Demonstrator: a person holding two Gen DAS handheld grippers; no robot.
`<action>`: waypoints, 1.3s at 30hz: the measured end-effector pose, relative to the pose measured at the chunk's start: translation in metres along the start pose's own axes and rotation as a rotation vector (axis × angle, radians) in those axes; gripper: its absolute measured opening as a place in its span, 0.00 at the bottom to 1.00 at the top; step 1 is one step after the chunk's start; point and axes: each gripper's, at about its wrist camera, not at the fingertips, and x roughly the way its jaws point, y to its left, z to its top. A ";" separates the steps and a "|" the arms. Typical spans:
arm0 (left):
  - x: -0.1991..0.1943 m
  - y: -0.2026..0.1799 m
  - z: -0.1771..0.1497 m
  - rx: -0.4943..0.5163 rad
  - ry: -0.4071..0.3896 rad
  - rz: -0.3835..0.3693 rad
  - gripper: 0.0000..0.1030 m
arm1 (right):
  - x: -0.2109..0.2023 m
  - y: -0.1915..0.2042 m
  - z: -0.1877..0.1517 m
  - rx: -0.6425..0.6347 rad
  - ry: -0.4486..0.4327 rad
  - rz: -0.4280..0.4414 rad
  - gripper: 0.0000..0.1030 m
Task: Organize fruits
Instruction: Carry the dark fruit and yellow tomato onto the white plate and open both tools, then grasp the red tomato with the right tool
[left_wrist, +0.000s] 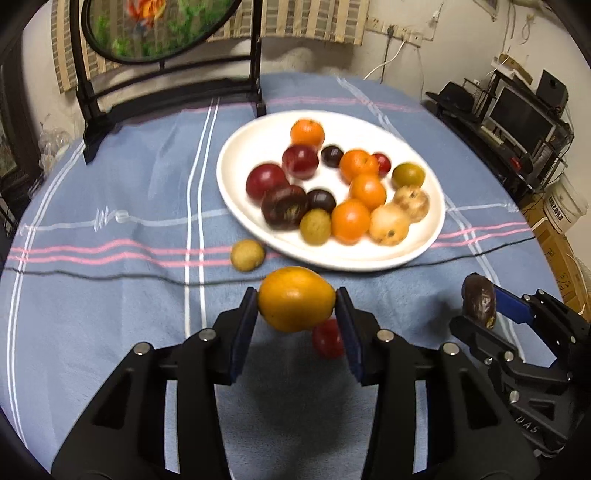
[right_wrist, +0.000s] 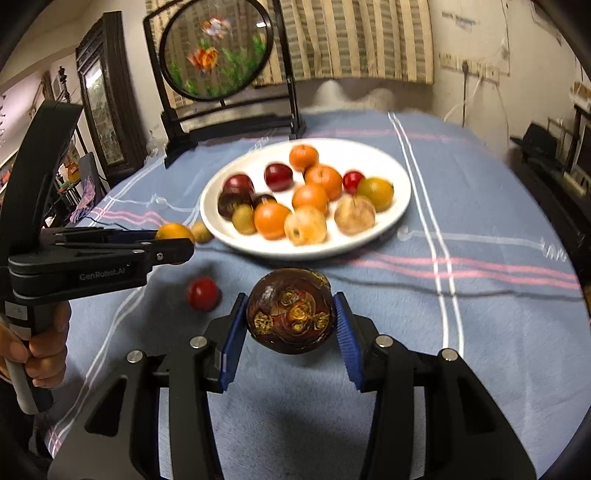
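Fingers of left gripper (left_wrist: 297, 317) are pinching a yellow-orange fruit (left_wrist: 296, 298) from both sides, blue pads pressing on its flanks, jaws partly closed; fruit is hanging clear of the cloth (left_wrist: 110, 295), just in front of the plate (left_wrist: 258, 147)

Fingers of right gripper (right_wrist: 291, 325) are clamping a dark brown fruit (right_wrist: 291, 311) with yellowish patches, pads touching it left and right, jaws partly closed; fruit is sitting above the cloth, near side of the plate

Left view: right gripper is showing at lower right, the dark fruit at its tip. Right view: left gripper is showing at left edge, a hand (right_wrist: 40, 350) wrapping its grip

White plate is sitting mid-table, carrying oranges, dark red and purple-black fruits, greenish ones and pale speckled ones, packed close, several touching

Loose on the cloth: small green-brown fruit (left_wrist: 247, 254) lying just beside the plate's near-left rim; red fruit (right_wrist: 202, 293) lying near the grippers, partly hidden under the held fruit in left view

Round painted screen (right_wrist: 218, 51) on a black stand is standing behind the plate. Both views are slightly blurred
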 end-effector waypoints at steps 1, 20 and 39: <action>-0.004 -0.002 0.004 0.010 -0.012 -0.003 0.42 | -0.001 0.002 0.003 -0.014 -0.006 -0.006 0.45; 0.041 -0.013 0.081 0.038 -0.053 0.004 0.43 | 0.070 -0.013 0.079 -0.086 -0.022 -0.097 0.45; 0.002 0.020 0.053 -0.026 -0.097 0.021 0.75 | 0.032 -0.019 0.061 -0.006 -0.043 -0.084 0.47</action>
